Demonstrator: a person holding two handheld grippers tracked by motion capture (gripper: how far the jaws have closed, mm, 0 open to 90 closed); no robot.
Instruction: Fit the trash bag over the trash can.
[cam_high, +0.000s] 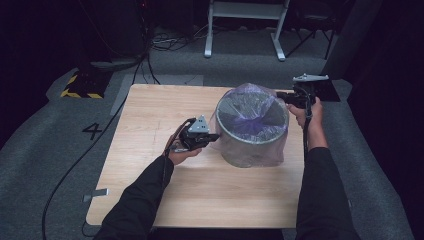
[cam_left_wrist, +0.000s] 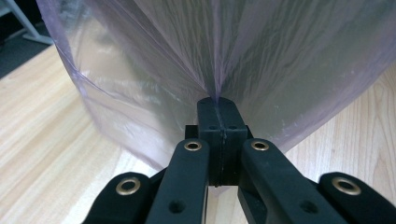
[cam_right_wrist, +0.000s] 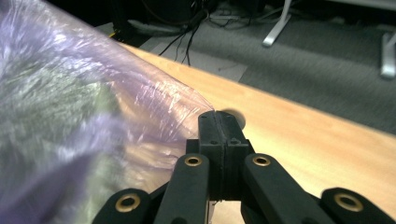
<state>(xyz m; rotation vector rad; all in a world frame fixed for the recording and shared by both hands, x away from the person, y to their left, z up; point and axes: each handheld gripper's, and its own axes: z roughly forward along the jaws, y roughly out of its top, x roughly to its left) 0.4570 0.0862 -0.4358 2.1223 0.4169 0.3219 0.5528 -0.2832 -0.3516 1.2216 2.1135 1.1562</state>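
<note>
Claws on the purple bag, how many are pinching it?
2. The left claw pinches the thin purple plastic bag at the round metal bin's left side; the right claw pinches it at the far right rim.

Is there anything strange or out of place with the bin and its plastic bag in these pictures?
Nothing is spilled or damaged. The purple bag sits unevenly over the round bin: it bulges up at the far rim and is pulled taut sideways, pinched by the left gripper and the right gripper. The bin stands upright on the table.
</note>
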